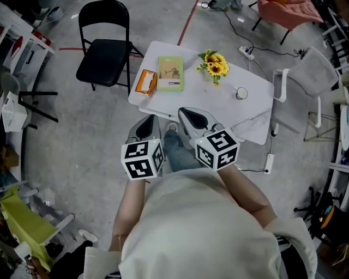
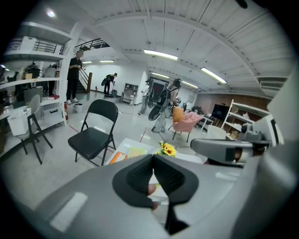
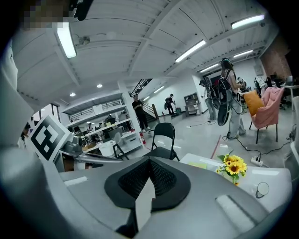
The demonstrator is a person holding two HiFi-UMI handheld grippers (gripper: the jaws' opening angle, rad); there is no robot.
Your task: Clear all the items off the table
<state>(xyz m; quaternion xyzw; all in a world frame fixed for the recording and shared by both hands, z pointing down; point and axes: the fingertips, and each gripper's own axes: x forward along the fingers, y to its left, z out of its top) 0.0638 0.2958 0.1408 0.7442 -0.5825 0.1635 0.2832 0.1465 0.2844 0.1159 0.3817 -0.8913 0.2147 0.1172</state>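
Note:
A white table (image 1: 218, 103) holds an orange packet (image 1: 145, 82), a green book (image 1: 170, 73), a bunch of sunflowers (image 1: 214, 65) and a small round cup (image 1: 241, 93). Both grippers are held short of the table's near edge. My left gripper (image 1: 146, 126) is shut with nothing between its jaws, pointing at the table's left part. My right gripper (image 1: 191, 115) is also shut and empty, slightly ahead of the left. The left gripper view shows its closed jaws (image 2: 153, 156) below the sunflowers (image 2: 166, 149). The right gripper view shows closed jaws (image 3: 149, 161), the sunflowers (image 3: 233, 165) and the cup (image 3: 262, 189).
A black folding chair (image 1: 103, 52) stands left of the table, and a white chair (image 1: 305, 82) stands at its right. A pink armchair (image 1: 289, 11) is beyond. A power strip (image 1: 246, 52) and cables lie on the floor. Shelves line the left wall, and people stand far off.

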